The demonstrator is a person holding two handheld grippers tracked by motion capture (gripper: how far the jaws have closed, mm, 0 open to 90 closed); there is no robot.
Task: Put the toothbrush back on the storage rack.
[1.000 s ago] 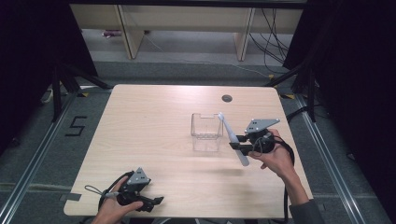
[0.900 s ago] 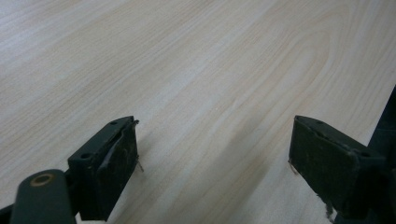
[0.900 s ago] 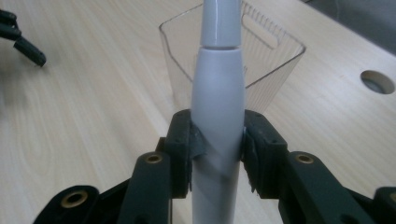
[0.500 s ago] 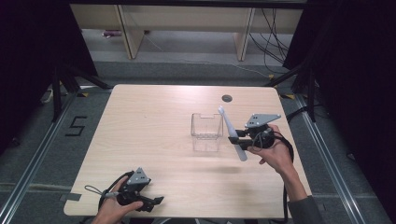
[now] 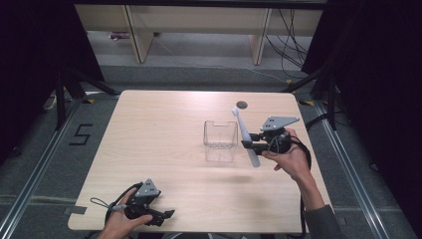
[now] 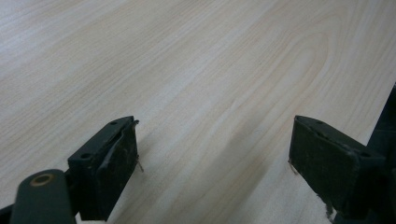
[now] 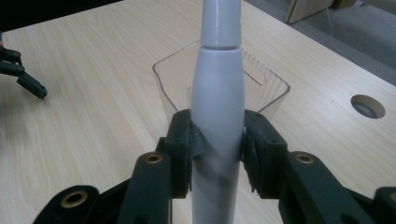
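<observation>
Little is changing since a second ago: right gripper is pinching the white toothbrush beside the clear container, seemingly readying insertion, while left gripper is resting spread.

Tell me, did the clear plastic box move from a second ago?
No. The clear plastic box sits at the same spot below the round hole in the wooden table.

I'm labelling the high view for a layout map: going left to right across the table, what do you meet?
Left gripper → clear plastic container → white electric toothbrush → right gripper, shut on the toothbrush, its body to the right.
</observation>
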